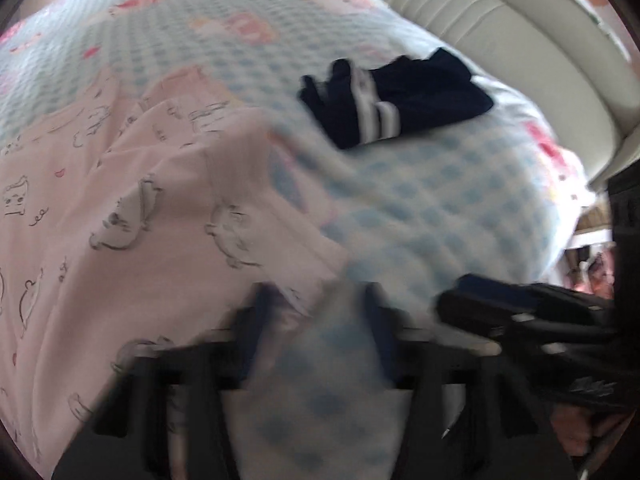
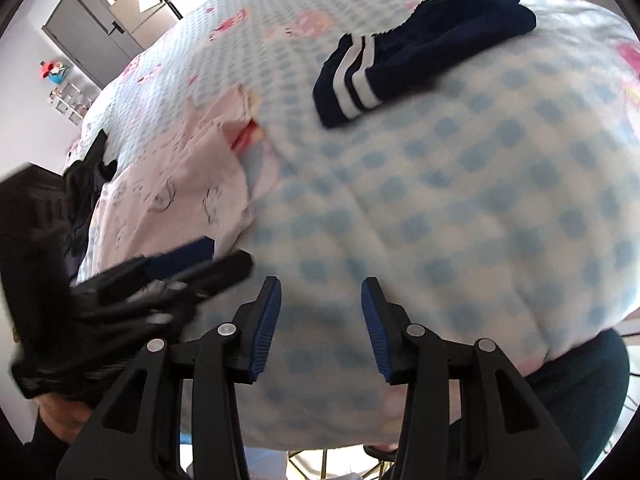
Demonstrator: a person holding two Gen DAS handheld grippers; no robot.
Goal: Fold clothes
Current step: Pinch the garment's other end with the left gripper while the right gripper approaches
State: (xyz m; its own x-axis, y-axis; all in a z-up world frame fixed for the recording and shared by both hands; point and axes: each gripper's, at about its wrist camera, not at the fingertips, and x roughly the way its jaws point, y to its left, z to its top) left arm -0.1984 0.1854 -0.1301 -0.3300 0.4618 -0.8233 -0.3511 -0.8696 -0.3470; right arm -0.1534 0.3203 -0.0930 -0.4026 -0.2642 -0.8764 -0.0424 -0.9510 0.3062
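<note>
A pink garment with cat drawings (image 1: 132, 216) lies spread on the blue checked bed cover (image 1: 432, 208); it also shows in the right wrist view (image 2: 176, 196). A folded navy garment with white stripes (image 1: 396, 100) lies further back, also seen in the right wrist view (image 2: 420, 48). My left gripper (image 1: 316, 300) is open at the pink garment's near right corner, holding nothing; the view is blurred. My right gripper (image 2: 320, 292) is open and empty over the bed cover. The left gripper also shows in the right wrist view (image 2: 224, 258), beside the pink garment's edge.
A padded cream headboard (image 1: 500, 28) curves behind the bed. A grey cabinet (image 2: 96, 28) and small shelves (image 2: 68, 96) stand by the far wall. A dark garment (image 2: 92, 176) lies at the bed's left edge. The right gripper shows at the right of the left wrist view (image 1: 480, 304).
</note>
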